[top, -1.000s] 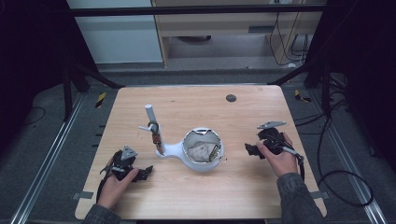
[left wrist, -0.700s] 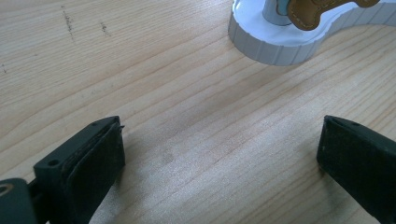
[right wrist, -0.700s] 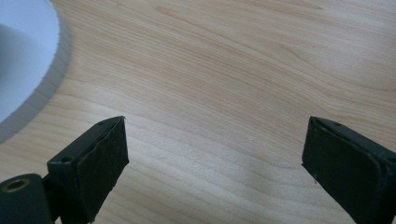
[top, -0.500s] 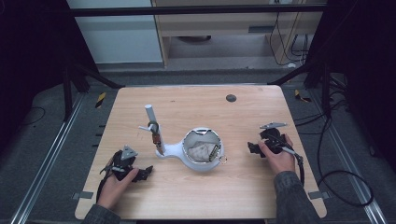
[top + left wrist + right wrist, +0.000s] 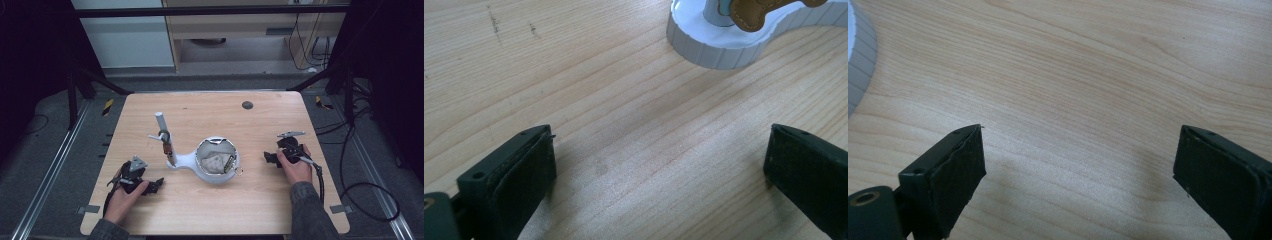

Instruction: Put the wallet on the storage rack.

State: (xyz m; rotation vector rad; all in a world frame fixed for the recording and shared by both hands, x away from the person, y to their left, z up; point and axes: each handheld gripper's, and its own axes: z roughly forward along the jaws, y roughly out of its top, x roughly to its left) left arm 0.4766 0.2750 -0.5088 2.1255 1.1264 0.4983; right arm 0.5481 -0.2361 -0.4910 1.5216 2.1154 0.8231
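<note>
A white stand (image 5: 212, 162) with a round bowl holding small items and an upright post sits mid-bench (image 5: 210, 210), the left claw (image 5: 156, 185) at seven o'clock and right claw (image 5: 267, 159) at three both released and empty; it looks rigid, light, best gripped by its rim.

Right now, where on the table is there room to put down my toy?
The far strip of the table is bare, apart from a small dark spot. The near edge between the left gripper and right gripper is free too. The middle is crowded by the white stand with its bowl.
</note>
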